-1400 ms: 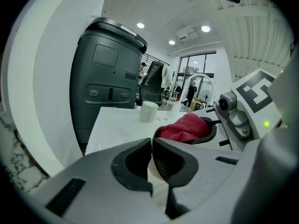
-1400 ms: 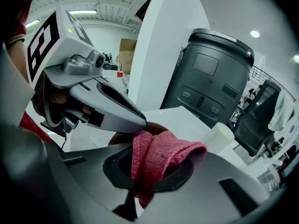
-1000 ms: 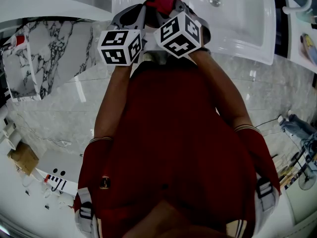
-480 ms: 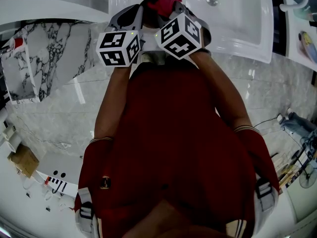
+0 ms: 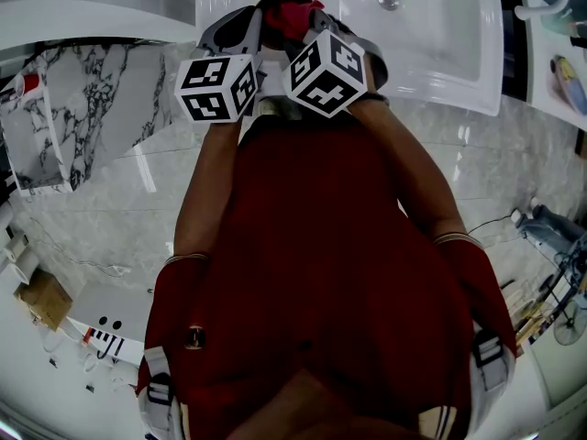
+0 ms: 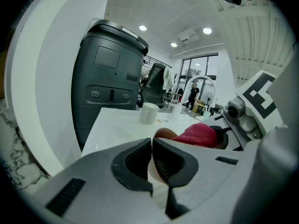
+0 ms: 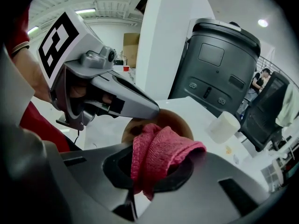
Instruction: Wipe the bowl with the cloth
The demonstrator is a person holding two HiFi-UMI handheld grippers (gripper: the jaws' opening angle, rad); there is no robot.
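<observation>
Over a white bench [image 7: 187, 107], the left claw [image 6: 153, 148] pinches a round brown bowl [image 6: 163, 133] by its rim and the right claw [image 7: 149, 171] grips a pink knitted cloth [image 7: 159, 150] at its mouth; hard wiping could wrench the bowl loose.

a white cup [image 6: 149, 112] on a white table [image 6: 114, 127], a tall dark grey machine [image 6: 110, 78] nearby, marbled floor [image 5: 119, 200]

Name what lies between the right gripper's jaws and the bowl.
The pink cloth, pinched in the right gripper, lies there in front of the bowl; the right gripper view shows it.
</observation>
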